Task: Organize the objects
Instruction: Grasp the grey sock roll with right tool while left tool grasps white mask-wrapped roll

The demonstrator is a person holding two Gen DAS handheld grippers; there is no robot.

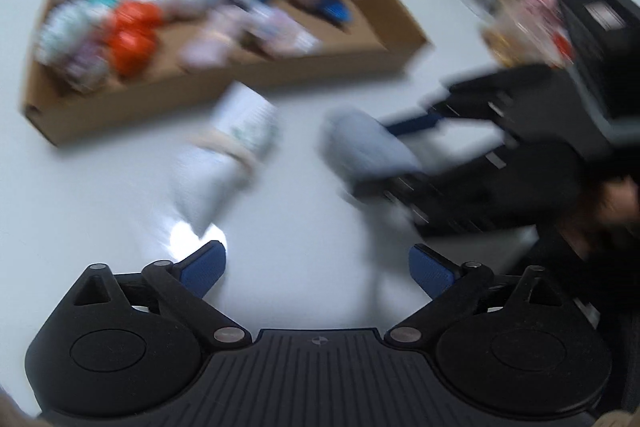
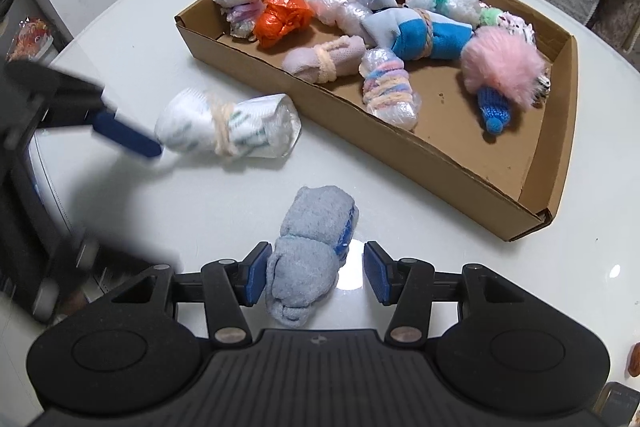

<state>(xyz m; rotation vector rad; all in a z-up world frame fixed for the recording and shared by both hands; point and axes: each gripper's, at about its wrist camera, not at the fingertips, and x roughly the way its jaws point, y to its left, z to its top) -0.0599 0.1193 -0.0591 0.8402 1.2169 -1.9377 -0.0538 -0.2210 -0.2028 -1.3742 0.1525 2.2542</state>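
Straddling the grey-blue sock roll [image 2: 310, 255], the right gripper [image 2: 316, 273] has its jaws open, the left pad touching or just beside the cloth and the right pad clearly apart from it, so nothing is gripped yet. The roll lies on the white counter [image 2: 160, 39], near the camera and near the long wall of the cardboard tray [image 2: 420, 163], which sits farther off and to the right, already holding many tied bundles.

Farther left on the counter lies a white bundle [image 2: 228, 127] tied with cream yarn. The left gripper [image 1: 318, 269] has its jaws wide open and empty in its own view; from the right wrist view one blue finger [image 2: 128, 135] sits at the bundle's left end, but motion blur hides whether it touches.

The likely next step is closing on the grey roll and carrying it into the tray. Several risks stand out:

- The roll sits off-centre between the jaws, so closing may push it sideways or pinch only a loose fold, letting it unroll.
- Soft cloth compresses, and a shallow hold could slip during lifting.
- The tray is crowded at its far and left parts, so a drop there could land on other bundles.
- The two grippers work near each other and could collide.
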